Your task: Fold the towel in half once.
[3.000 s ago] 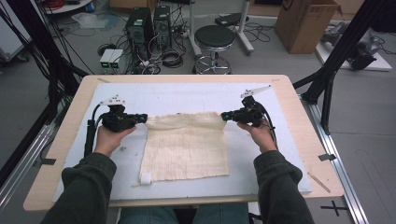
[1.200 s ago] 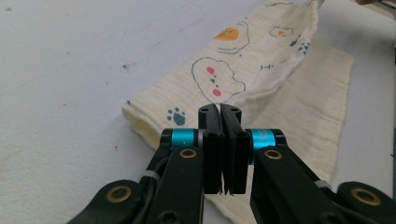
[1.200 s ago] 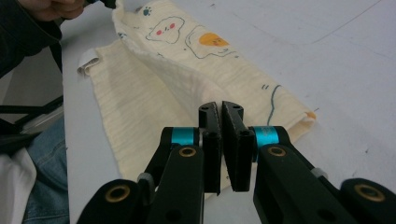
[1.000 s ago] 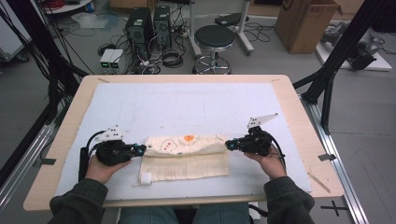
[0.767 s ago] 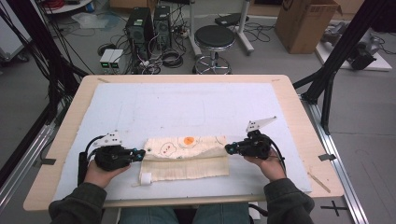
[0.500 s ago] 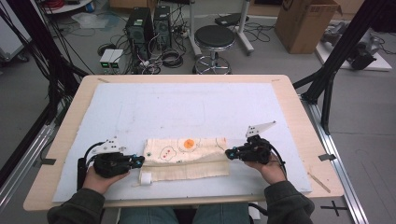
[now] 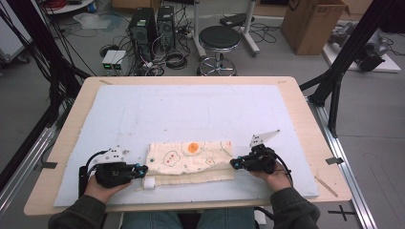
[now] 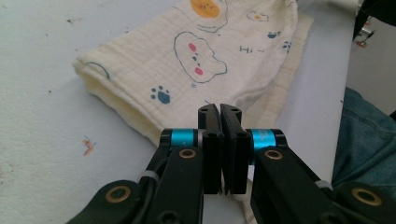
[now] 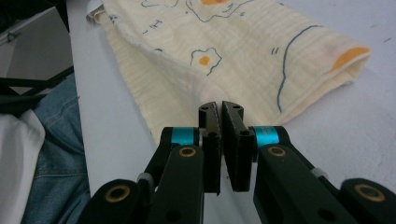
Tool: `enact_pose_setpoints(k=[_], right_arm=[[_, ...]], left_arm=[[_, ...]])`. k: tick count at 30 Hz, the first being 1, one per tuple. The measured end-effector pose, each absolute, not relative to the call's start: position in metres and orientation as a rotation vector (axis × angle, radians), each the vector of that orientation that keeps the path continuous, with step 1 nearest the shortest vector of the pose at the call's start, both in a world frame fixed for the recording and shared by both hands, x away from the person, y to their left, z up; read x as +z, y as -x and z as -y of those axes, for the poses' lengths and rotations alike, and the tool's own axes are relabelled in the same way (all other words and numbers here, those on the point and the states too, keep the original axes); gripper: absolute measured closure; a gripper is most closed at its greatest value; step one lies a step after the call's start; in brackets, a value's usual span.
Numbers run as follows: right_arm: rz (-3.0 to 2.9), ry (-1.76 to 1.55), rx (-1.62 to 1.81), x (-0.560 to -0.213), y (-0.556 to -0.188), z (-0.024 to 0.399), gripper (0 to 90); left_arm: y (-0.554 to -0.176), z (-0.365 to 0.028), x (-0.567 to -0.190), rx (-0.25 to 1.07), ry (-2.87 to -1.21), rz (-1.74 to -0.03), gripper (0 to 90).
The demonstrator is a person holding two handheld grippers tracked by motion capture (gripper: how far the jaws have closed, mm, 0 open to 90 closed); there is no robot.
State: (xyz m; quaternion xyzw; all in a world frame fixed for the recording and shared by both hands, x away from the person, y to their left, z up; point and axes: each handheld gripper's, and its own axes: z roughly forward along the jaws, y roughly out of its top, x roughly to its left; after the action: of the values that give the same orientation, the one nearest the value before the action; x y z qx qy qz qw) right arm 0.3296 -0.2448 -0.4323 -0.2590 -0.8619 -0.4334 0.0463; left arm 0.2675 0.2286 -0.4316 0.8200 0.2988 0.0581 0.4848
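A cream muslin cloth (image 7: pixel 191 157) with cartoon prints lies folded in two on the white mat, its fold on the far side and a plain strip of the lower layer along the near side. My left gripper (image 7: pixel 143 170) is at the cloth's near left corner and my right gripper (image 7: pixel 234 163) at its near right corner. In the left gripper view the jaws (image 8: pixel 219 109) are pressed together on the upper layer's edge of the cloth (image 8: pixel 196 60). The right gripper (image 9: pixel 220 106) is likewise shut on the edge of the cloth (image 9: pixel 243 42). A small white label (image 7: pixel 149 183) sticks out by the left corner.
The white mat (image 7: pixel 191 109) covers most of the wooden table (image 7: pixel 305 109), with open room beyond the cloth. The person's knees in jeans (image 9: pixel 51 140) are just past the near edge. Behind the table on the floor stand a stool (image 7: pixel 219 38), computer cases (image 7: pixel 148 24) and a cardboard box (image 7: pixel 310 24).
Both grippers have drawn the cloth's far edge toward the person, folding it over so the printed side faces up. In the last second they came slightly nearer and lower.
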Motion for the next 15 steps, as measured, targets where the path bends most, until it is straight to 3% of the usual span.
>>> enact_pose_setpoints(k=[5,8,10,15], right_arm=[[2.627,0.777,-1.329,-0.433,-0.327,0.244,85.1],[2.576,0.74,-1.338,-0.431,-0.323,0.245,73.1],[2.587,0.698,-1.368,-0.426,-0.315,0.247,70.6],[2.558,0.708,-1.471,-0.416,-0.311,0.254,68.0]], left_arm=[[-0.266,-0.228,-0.432,0.13,-1.995,-0.717,86.0],[-0.265,-0.231,-0.43,0.114,-1.969,-0.714,70.5],[-0.265,-0.233,-0.428,0.113,-1.93,-0.714,65.6],[-0.269,-0.229,-0.424,0.138,-1.887,-0.726,66.2]])
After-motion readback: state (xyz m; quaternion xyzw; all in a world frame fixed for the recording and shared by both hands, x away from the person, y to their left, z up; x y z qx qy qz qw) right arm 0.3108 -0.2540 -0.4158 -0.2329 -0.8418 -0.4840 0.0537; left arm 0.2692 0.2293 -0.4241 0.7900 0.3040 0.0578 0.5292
